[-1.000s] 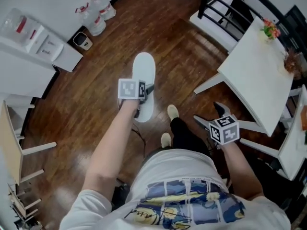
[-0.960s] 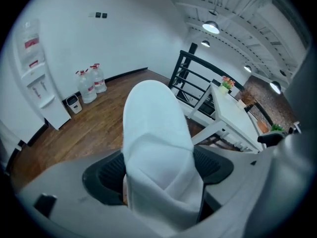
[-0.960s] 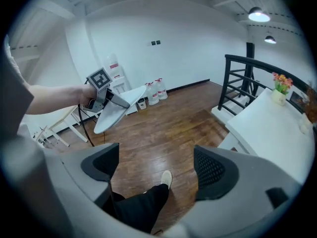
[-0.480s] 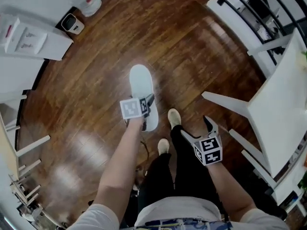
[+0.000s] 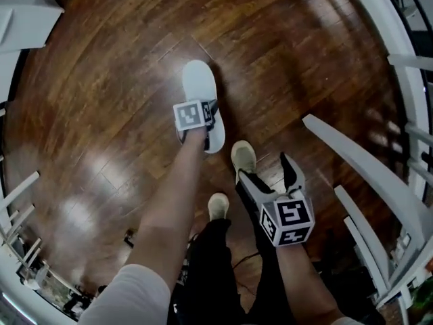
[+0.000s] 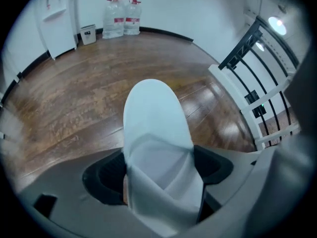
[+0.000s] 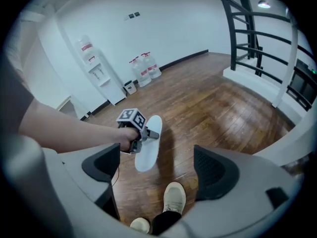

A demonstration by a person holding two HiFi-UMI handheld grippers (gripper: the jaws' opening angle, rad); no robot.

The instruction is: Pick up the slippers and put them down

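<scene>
My left gripper (image 5: 206, 122) is clamped on the slipper (image 5: 198, 85) at its heel end, toe pointing away, so it can go down flat on the floor (image 5: 122, 100). My right gripper (image 5: 265, 171) stands apart, empty, above my shoe (image 5: 243, 158). Only the left gripper view shows the fabric crumpled in the jaws, and the right gripper view shows a shadow beside the slipper, so I judge it just off the floor.
</scene>
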